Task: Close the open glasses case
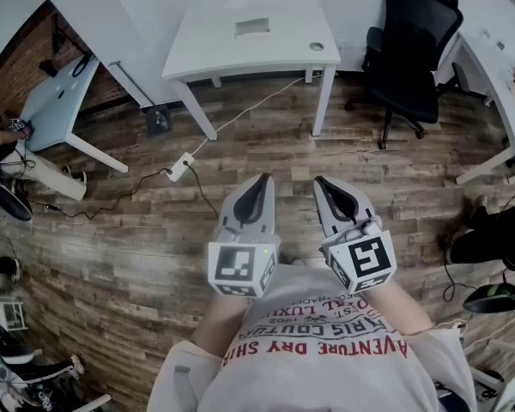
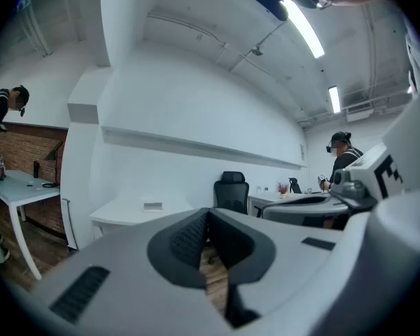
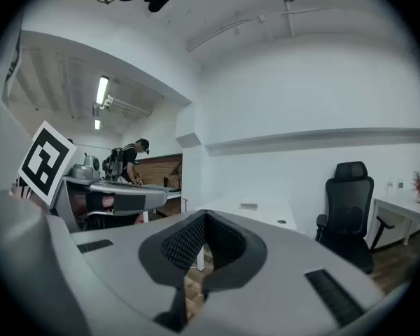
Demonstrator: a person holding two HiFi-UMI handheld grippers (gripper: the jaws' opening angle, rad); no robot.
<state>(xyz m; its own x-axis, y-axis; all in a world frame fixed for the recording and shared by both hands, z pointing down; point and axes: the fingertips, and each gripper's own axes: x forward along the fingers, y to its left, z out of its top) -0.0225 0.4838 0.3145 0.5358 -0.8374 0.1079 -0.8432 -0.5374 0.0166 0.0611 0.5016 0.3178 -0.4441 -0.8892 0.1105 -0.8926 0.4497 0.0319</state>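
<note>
I could not pick out the glasses case with any certainty. The only candidate was a small flat grey object lying on the white desk at twelve o'clock in the head view, well apart from both grippers and too small for me to identify. The gripper views showed the same object only as a faint sliver on the desktop.

The left gripper was held in the air over the wood floor, its jaws pressed together at the tips with nothing between them. The right gripper, just beside it at about one o'clock, had its jaws together and empty as well. Both pointed toward the desk.

A black office chair stood at two o'clock, beside the desk. A white power strip lay on the floor at eleven o'clock, its cable running up toward the desk. Another desk at ten o'clock was cut off by the frame edge. My printed shirt hid the floor at six o'clock.
</note>
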